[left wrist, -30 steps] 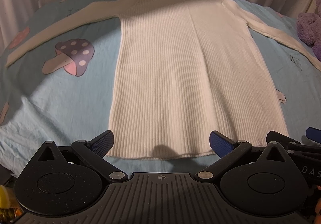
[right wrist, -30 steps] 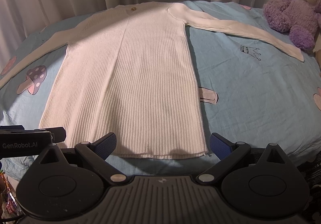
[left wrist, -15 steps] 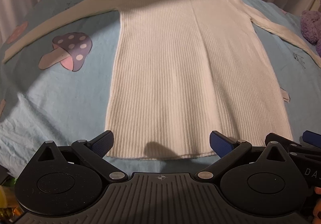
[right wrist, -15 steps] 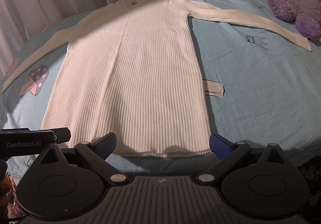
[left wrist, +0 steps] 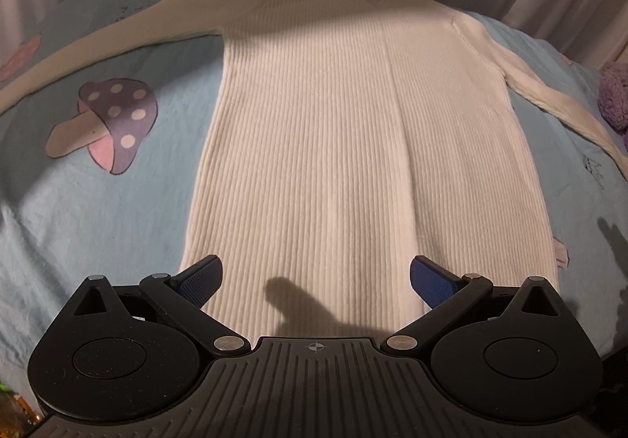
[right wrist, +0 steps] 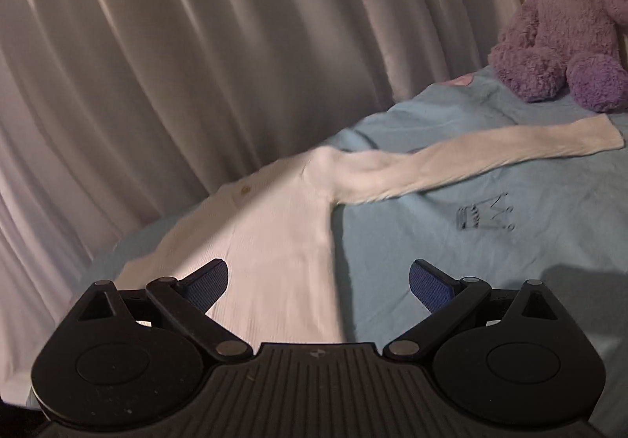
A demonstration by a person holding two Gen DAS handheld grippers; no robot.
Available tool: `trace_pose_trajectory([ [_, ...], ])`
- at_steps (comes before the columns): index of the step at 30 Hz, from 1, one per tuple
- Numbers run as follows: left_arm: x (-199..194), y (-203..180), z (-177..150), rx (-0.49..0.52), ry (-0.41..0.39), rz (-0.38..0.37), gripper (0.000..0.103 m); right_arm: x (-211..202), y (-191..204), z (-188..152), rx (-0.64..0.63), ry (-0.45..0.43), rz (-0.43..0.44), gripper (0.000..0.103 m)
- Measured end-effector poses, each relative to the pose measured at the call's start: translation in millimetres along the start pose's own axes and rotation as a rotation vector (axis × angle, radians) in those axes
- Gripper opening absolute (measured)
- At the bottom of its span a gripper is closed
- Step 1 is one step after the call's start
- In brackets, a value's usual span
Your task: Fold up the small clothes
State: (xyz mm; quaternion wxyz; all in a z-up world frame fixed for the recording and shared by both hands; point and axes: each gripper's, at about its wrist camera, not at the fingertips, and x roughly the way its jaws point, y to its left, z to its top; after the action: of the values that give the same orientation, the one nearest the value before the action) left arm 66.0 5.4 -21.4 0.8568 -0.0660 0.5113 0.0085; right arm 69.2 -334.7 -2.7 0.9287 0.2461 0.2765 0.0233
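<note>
A white ribbed long-sleeved knit dress (left wrist: 353, 147) lies flat on a light blue bedsheet (left wrist: 98, 210), neck at the far side, both sleeves spread outward. My left gripper (left wrist: 314, 283) is open and empty, hovering over the dress's lower part. My right gripper (right wrist: 318, 285) is open and empty, above the dress's upper right side (right wrist: 274, 241). The right sleeve (right wrist: 471, 159) stretches ahead of it to the right, its cuff near the teddy bear.
A purple teddy bear (right wrist: 565, 18) sits on the bed at the far right. Pale curtains (right wrist: 196, 45) hang behind the bed. The sheet has a mushroom print (left wrist: 106, 124) left of the dress and a crown print (right wrist: 484, 214) below the right sleeve.
My right gripper has moved forward and turned right, from the hem toward the shoulder and right sleeve. My left gripper has moved forward over the hem. Both stay open.
</note>
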Motion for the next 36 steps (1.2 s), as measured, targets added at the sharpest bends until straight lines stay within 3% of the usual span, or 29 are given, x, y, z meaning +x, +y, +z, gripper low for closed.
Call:
trace_pose_trajectory([
  [2,5,2,10,-0.017,-0.030,0.014,0.103,9,-40,34,0.117,-0.065,-0.059,0.099],
  [4,11,3,21,-0.033,-0.040,0.038,0.103,16,-89,60,0.281,-0.168,-0.178,0.099],
  [6,19,5,31,-0.056,-0.045,0.054,0.103,29,-143,77,0.479,-0.183,-0.253,0.094],
  [8,26,7,39,-0.082,-0.040,0.047,0.103,41,-190,80,0.658,-0.191,-0.293,0.066],
  [9,30,9,43,-0.105,-0.038,0.035,0.103,48,-208,79,0.729,-0.180,-0.308,0.041],
  [11,36,12,50,-0.155,-0.031,0.029,0.103,63,-234,73,0.826,-0.151,-0.320,0.036],
  [12,39,12,54,-0.171,-0.028,0.029,0.103,68,-240,71,0.839,-0.167,-0.304,0.030],
  [16,49,11,69,-0.199,-0.037,0.041,0.103,72,-249,72,0.889,-0.225,-0.311,0.025],
  [17,50,9,72,-0.201,-0.039,0.037,0.103,76,-248,73,0.877,-0.219,-0.313,0.019],
  [18,52,8,76,-0.204,-0.042,0.028,0.103,80,-246,75,0.852,-0.193,-0.330,0.006],
  [21,56,9,86,-0.223,-0.044,-0.009,0.103,82,-216,89,0.685,-0.223,-0.351,0.005],
  [23,54,11,94,-0.244,-0.077,-0.038,0.103,83,-166,106,0.470,-0.258,-0.252,0.005],
  [26,49,14,111,-0.261,-0.163,-0.112,0.103,93,-81,113,0.210,-0.216,0.014,0.005],
  [28,47,15,122,-0.266,-0.209,-0.178,0.103,106,-27,100,0.065,-0.144,0.184,0.006],
  [30,52,16,135,-0.270,-0.240,-0.275,0.103,125,17,74,-0.054,-0.046,0.285,0.012],
  [31,59,16,142,-0.270,-0.232,-0.331,0.103,137,35,58,-0.108,0.029,0.303,0.020],
  [33,77,17,153,-0.263,-0.170,-0.406,0.103,155,55,27,-0.148,0.160,0.277,0.020],
  [36,103,18,161,-0.253,-0.077,-0.494,0.103,161,52,2,-0.129,0.247,0.225,0.020],
])
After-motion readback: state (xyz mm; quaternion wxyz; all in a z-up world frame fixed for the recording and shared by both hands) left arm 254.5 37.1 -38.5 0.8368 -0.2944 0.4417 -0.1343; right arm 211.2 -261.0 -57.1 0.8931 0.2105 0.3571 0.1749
